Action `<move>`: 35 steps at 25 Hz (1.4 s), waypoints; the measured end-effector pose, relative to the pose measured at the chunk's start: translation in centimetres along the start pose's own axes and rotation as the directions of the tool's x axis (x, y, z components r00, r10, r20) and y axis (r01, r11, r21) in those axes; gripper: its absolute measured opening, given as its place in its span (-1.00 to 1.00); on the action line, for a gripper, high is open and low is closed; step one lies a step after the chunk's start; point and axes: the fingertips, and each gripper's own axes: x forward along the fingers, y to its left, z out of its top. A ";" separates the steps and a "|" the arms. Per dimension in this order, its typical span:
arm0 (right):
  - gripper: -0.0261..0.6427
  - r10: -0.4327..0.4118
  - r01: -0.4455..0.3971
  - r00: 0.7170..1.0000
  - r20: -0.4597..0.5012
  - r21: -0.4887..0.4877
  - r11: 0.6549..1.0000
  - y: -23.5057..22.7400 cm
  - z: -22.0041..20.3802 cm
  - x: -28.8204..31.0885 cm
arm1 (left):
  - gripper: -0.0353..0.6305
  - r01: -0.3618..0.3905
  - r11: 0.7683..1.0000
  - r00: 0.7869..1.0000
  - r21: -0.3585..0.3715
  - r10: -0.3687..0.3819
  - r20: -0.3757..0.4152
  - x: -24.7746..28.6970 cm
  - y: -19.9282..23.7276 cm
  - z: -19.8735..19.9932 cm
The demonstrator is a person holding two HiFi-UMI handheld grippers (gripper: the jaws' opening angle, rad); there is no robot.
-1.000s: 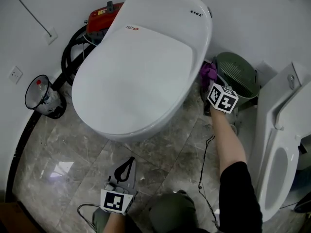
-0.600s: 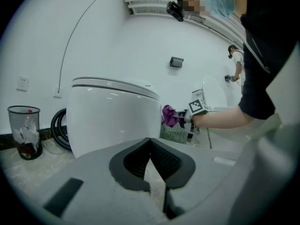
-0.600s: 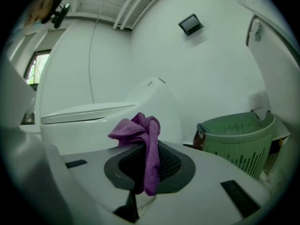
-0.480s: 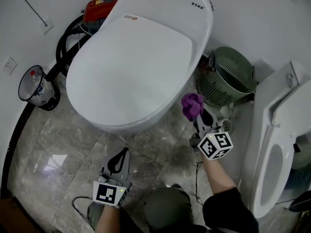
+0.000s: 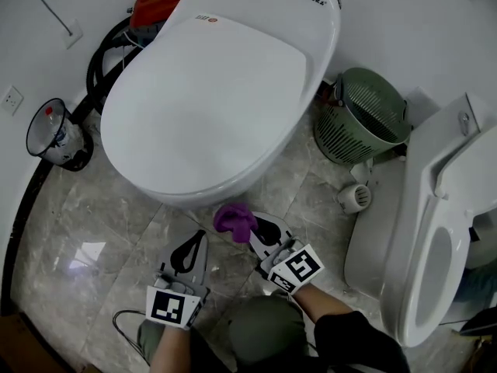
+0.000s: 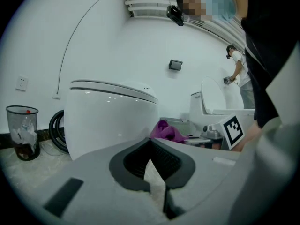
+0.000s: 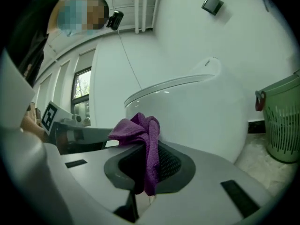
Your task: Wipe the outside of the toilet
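Note:
A white toilet (image 5: 217, 92) with its lid down fills the upper middle of the head view. A bunched purple cloth (image 5: 234, 220) is pinched in my right gripper (image 5: 250, 228), which is shut on it low in front of the bowl's front edge. In the right gripper view the cloth (image 7: 143, 139) hangs out of the shut jaws, with the toilet's side (image 7: 197, 111) just behind. My left gripper (image 5: 199, 243) sits to the left of it, near the floor, shut and holding nothing. The left gripper view shows the bowl (image 6: 110, 118) ahead and the cloth (image 6: 166, 131) to the right.
A green slatted bin (image 5: 363, 127) stands right of the toilet, and a second white toilet (image 5: 435, 239) at the far right. A red machine with a black hose (image 5: 116, 49) is behind on the left. A mesh waste bin (image 5: 54, 138) stands by the wall.
My right gripper has carried the purple cloth from beside the green bin, leftward and toward me, to the front of the bowl. The left gripper has barely moved.

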 end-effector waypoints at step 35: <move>-0.80 -0.707 0.688 0.707 -0.020 -0.214 0.693 -34.0 6.1 -0.8 | -0.88 0.090 0.996 0.990 0.012 -0.088 -0.111 2.4 -4.5 -3.2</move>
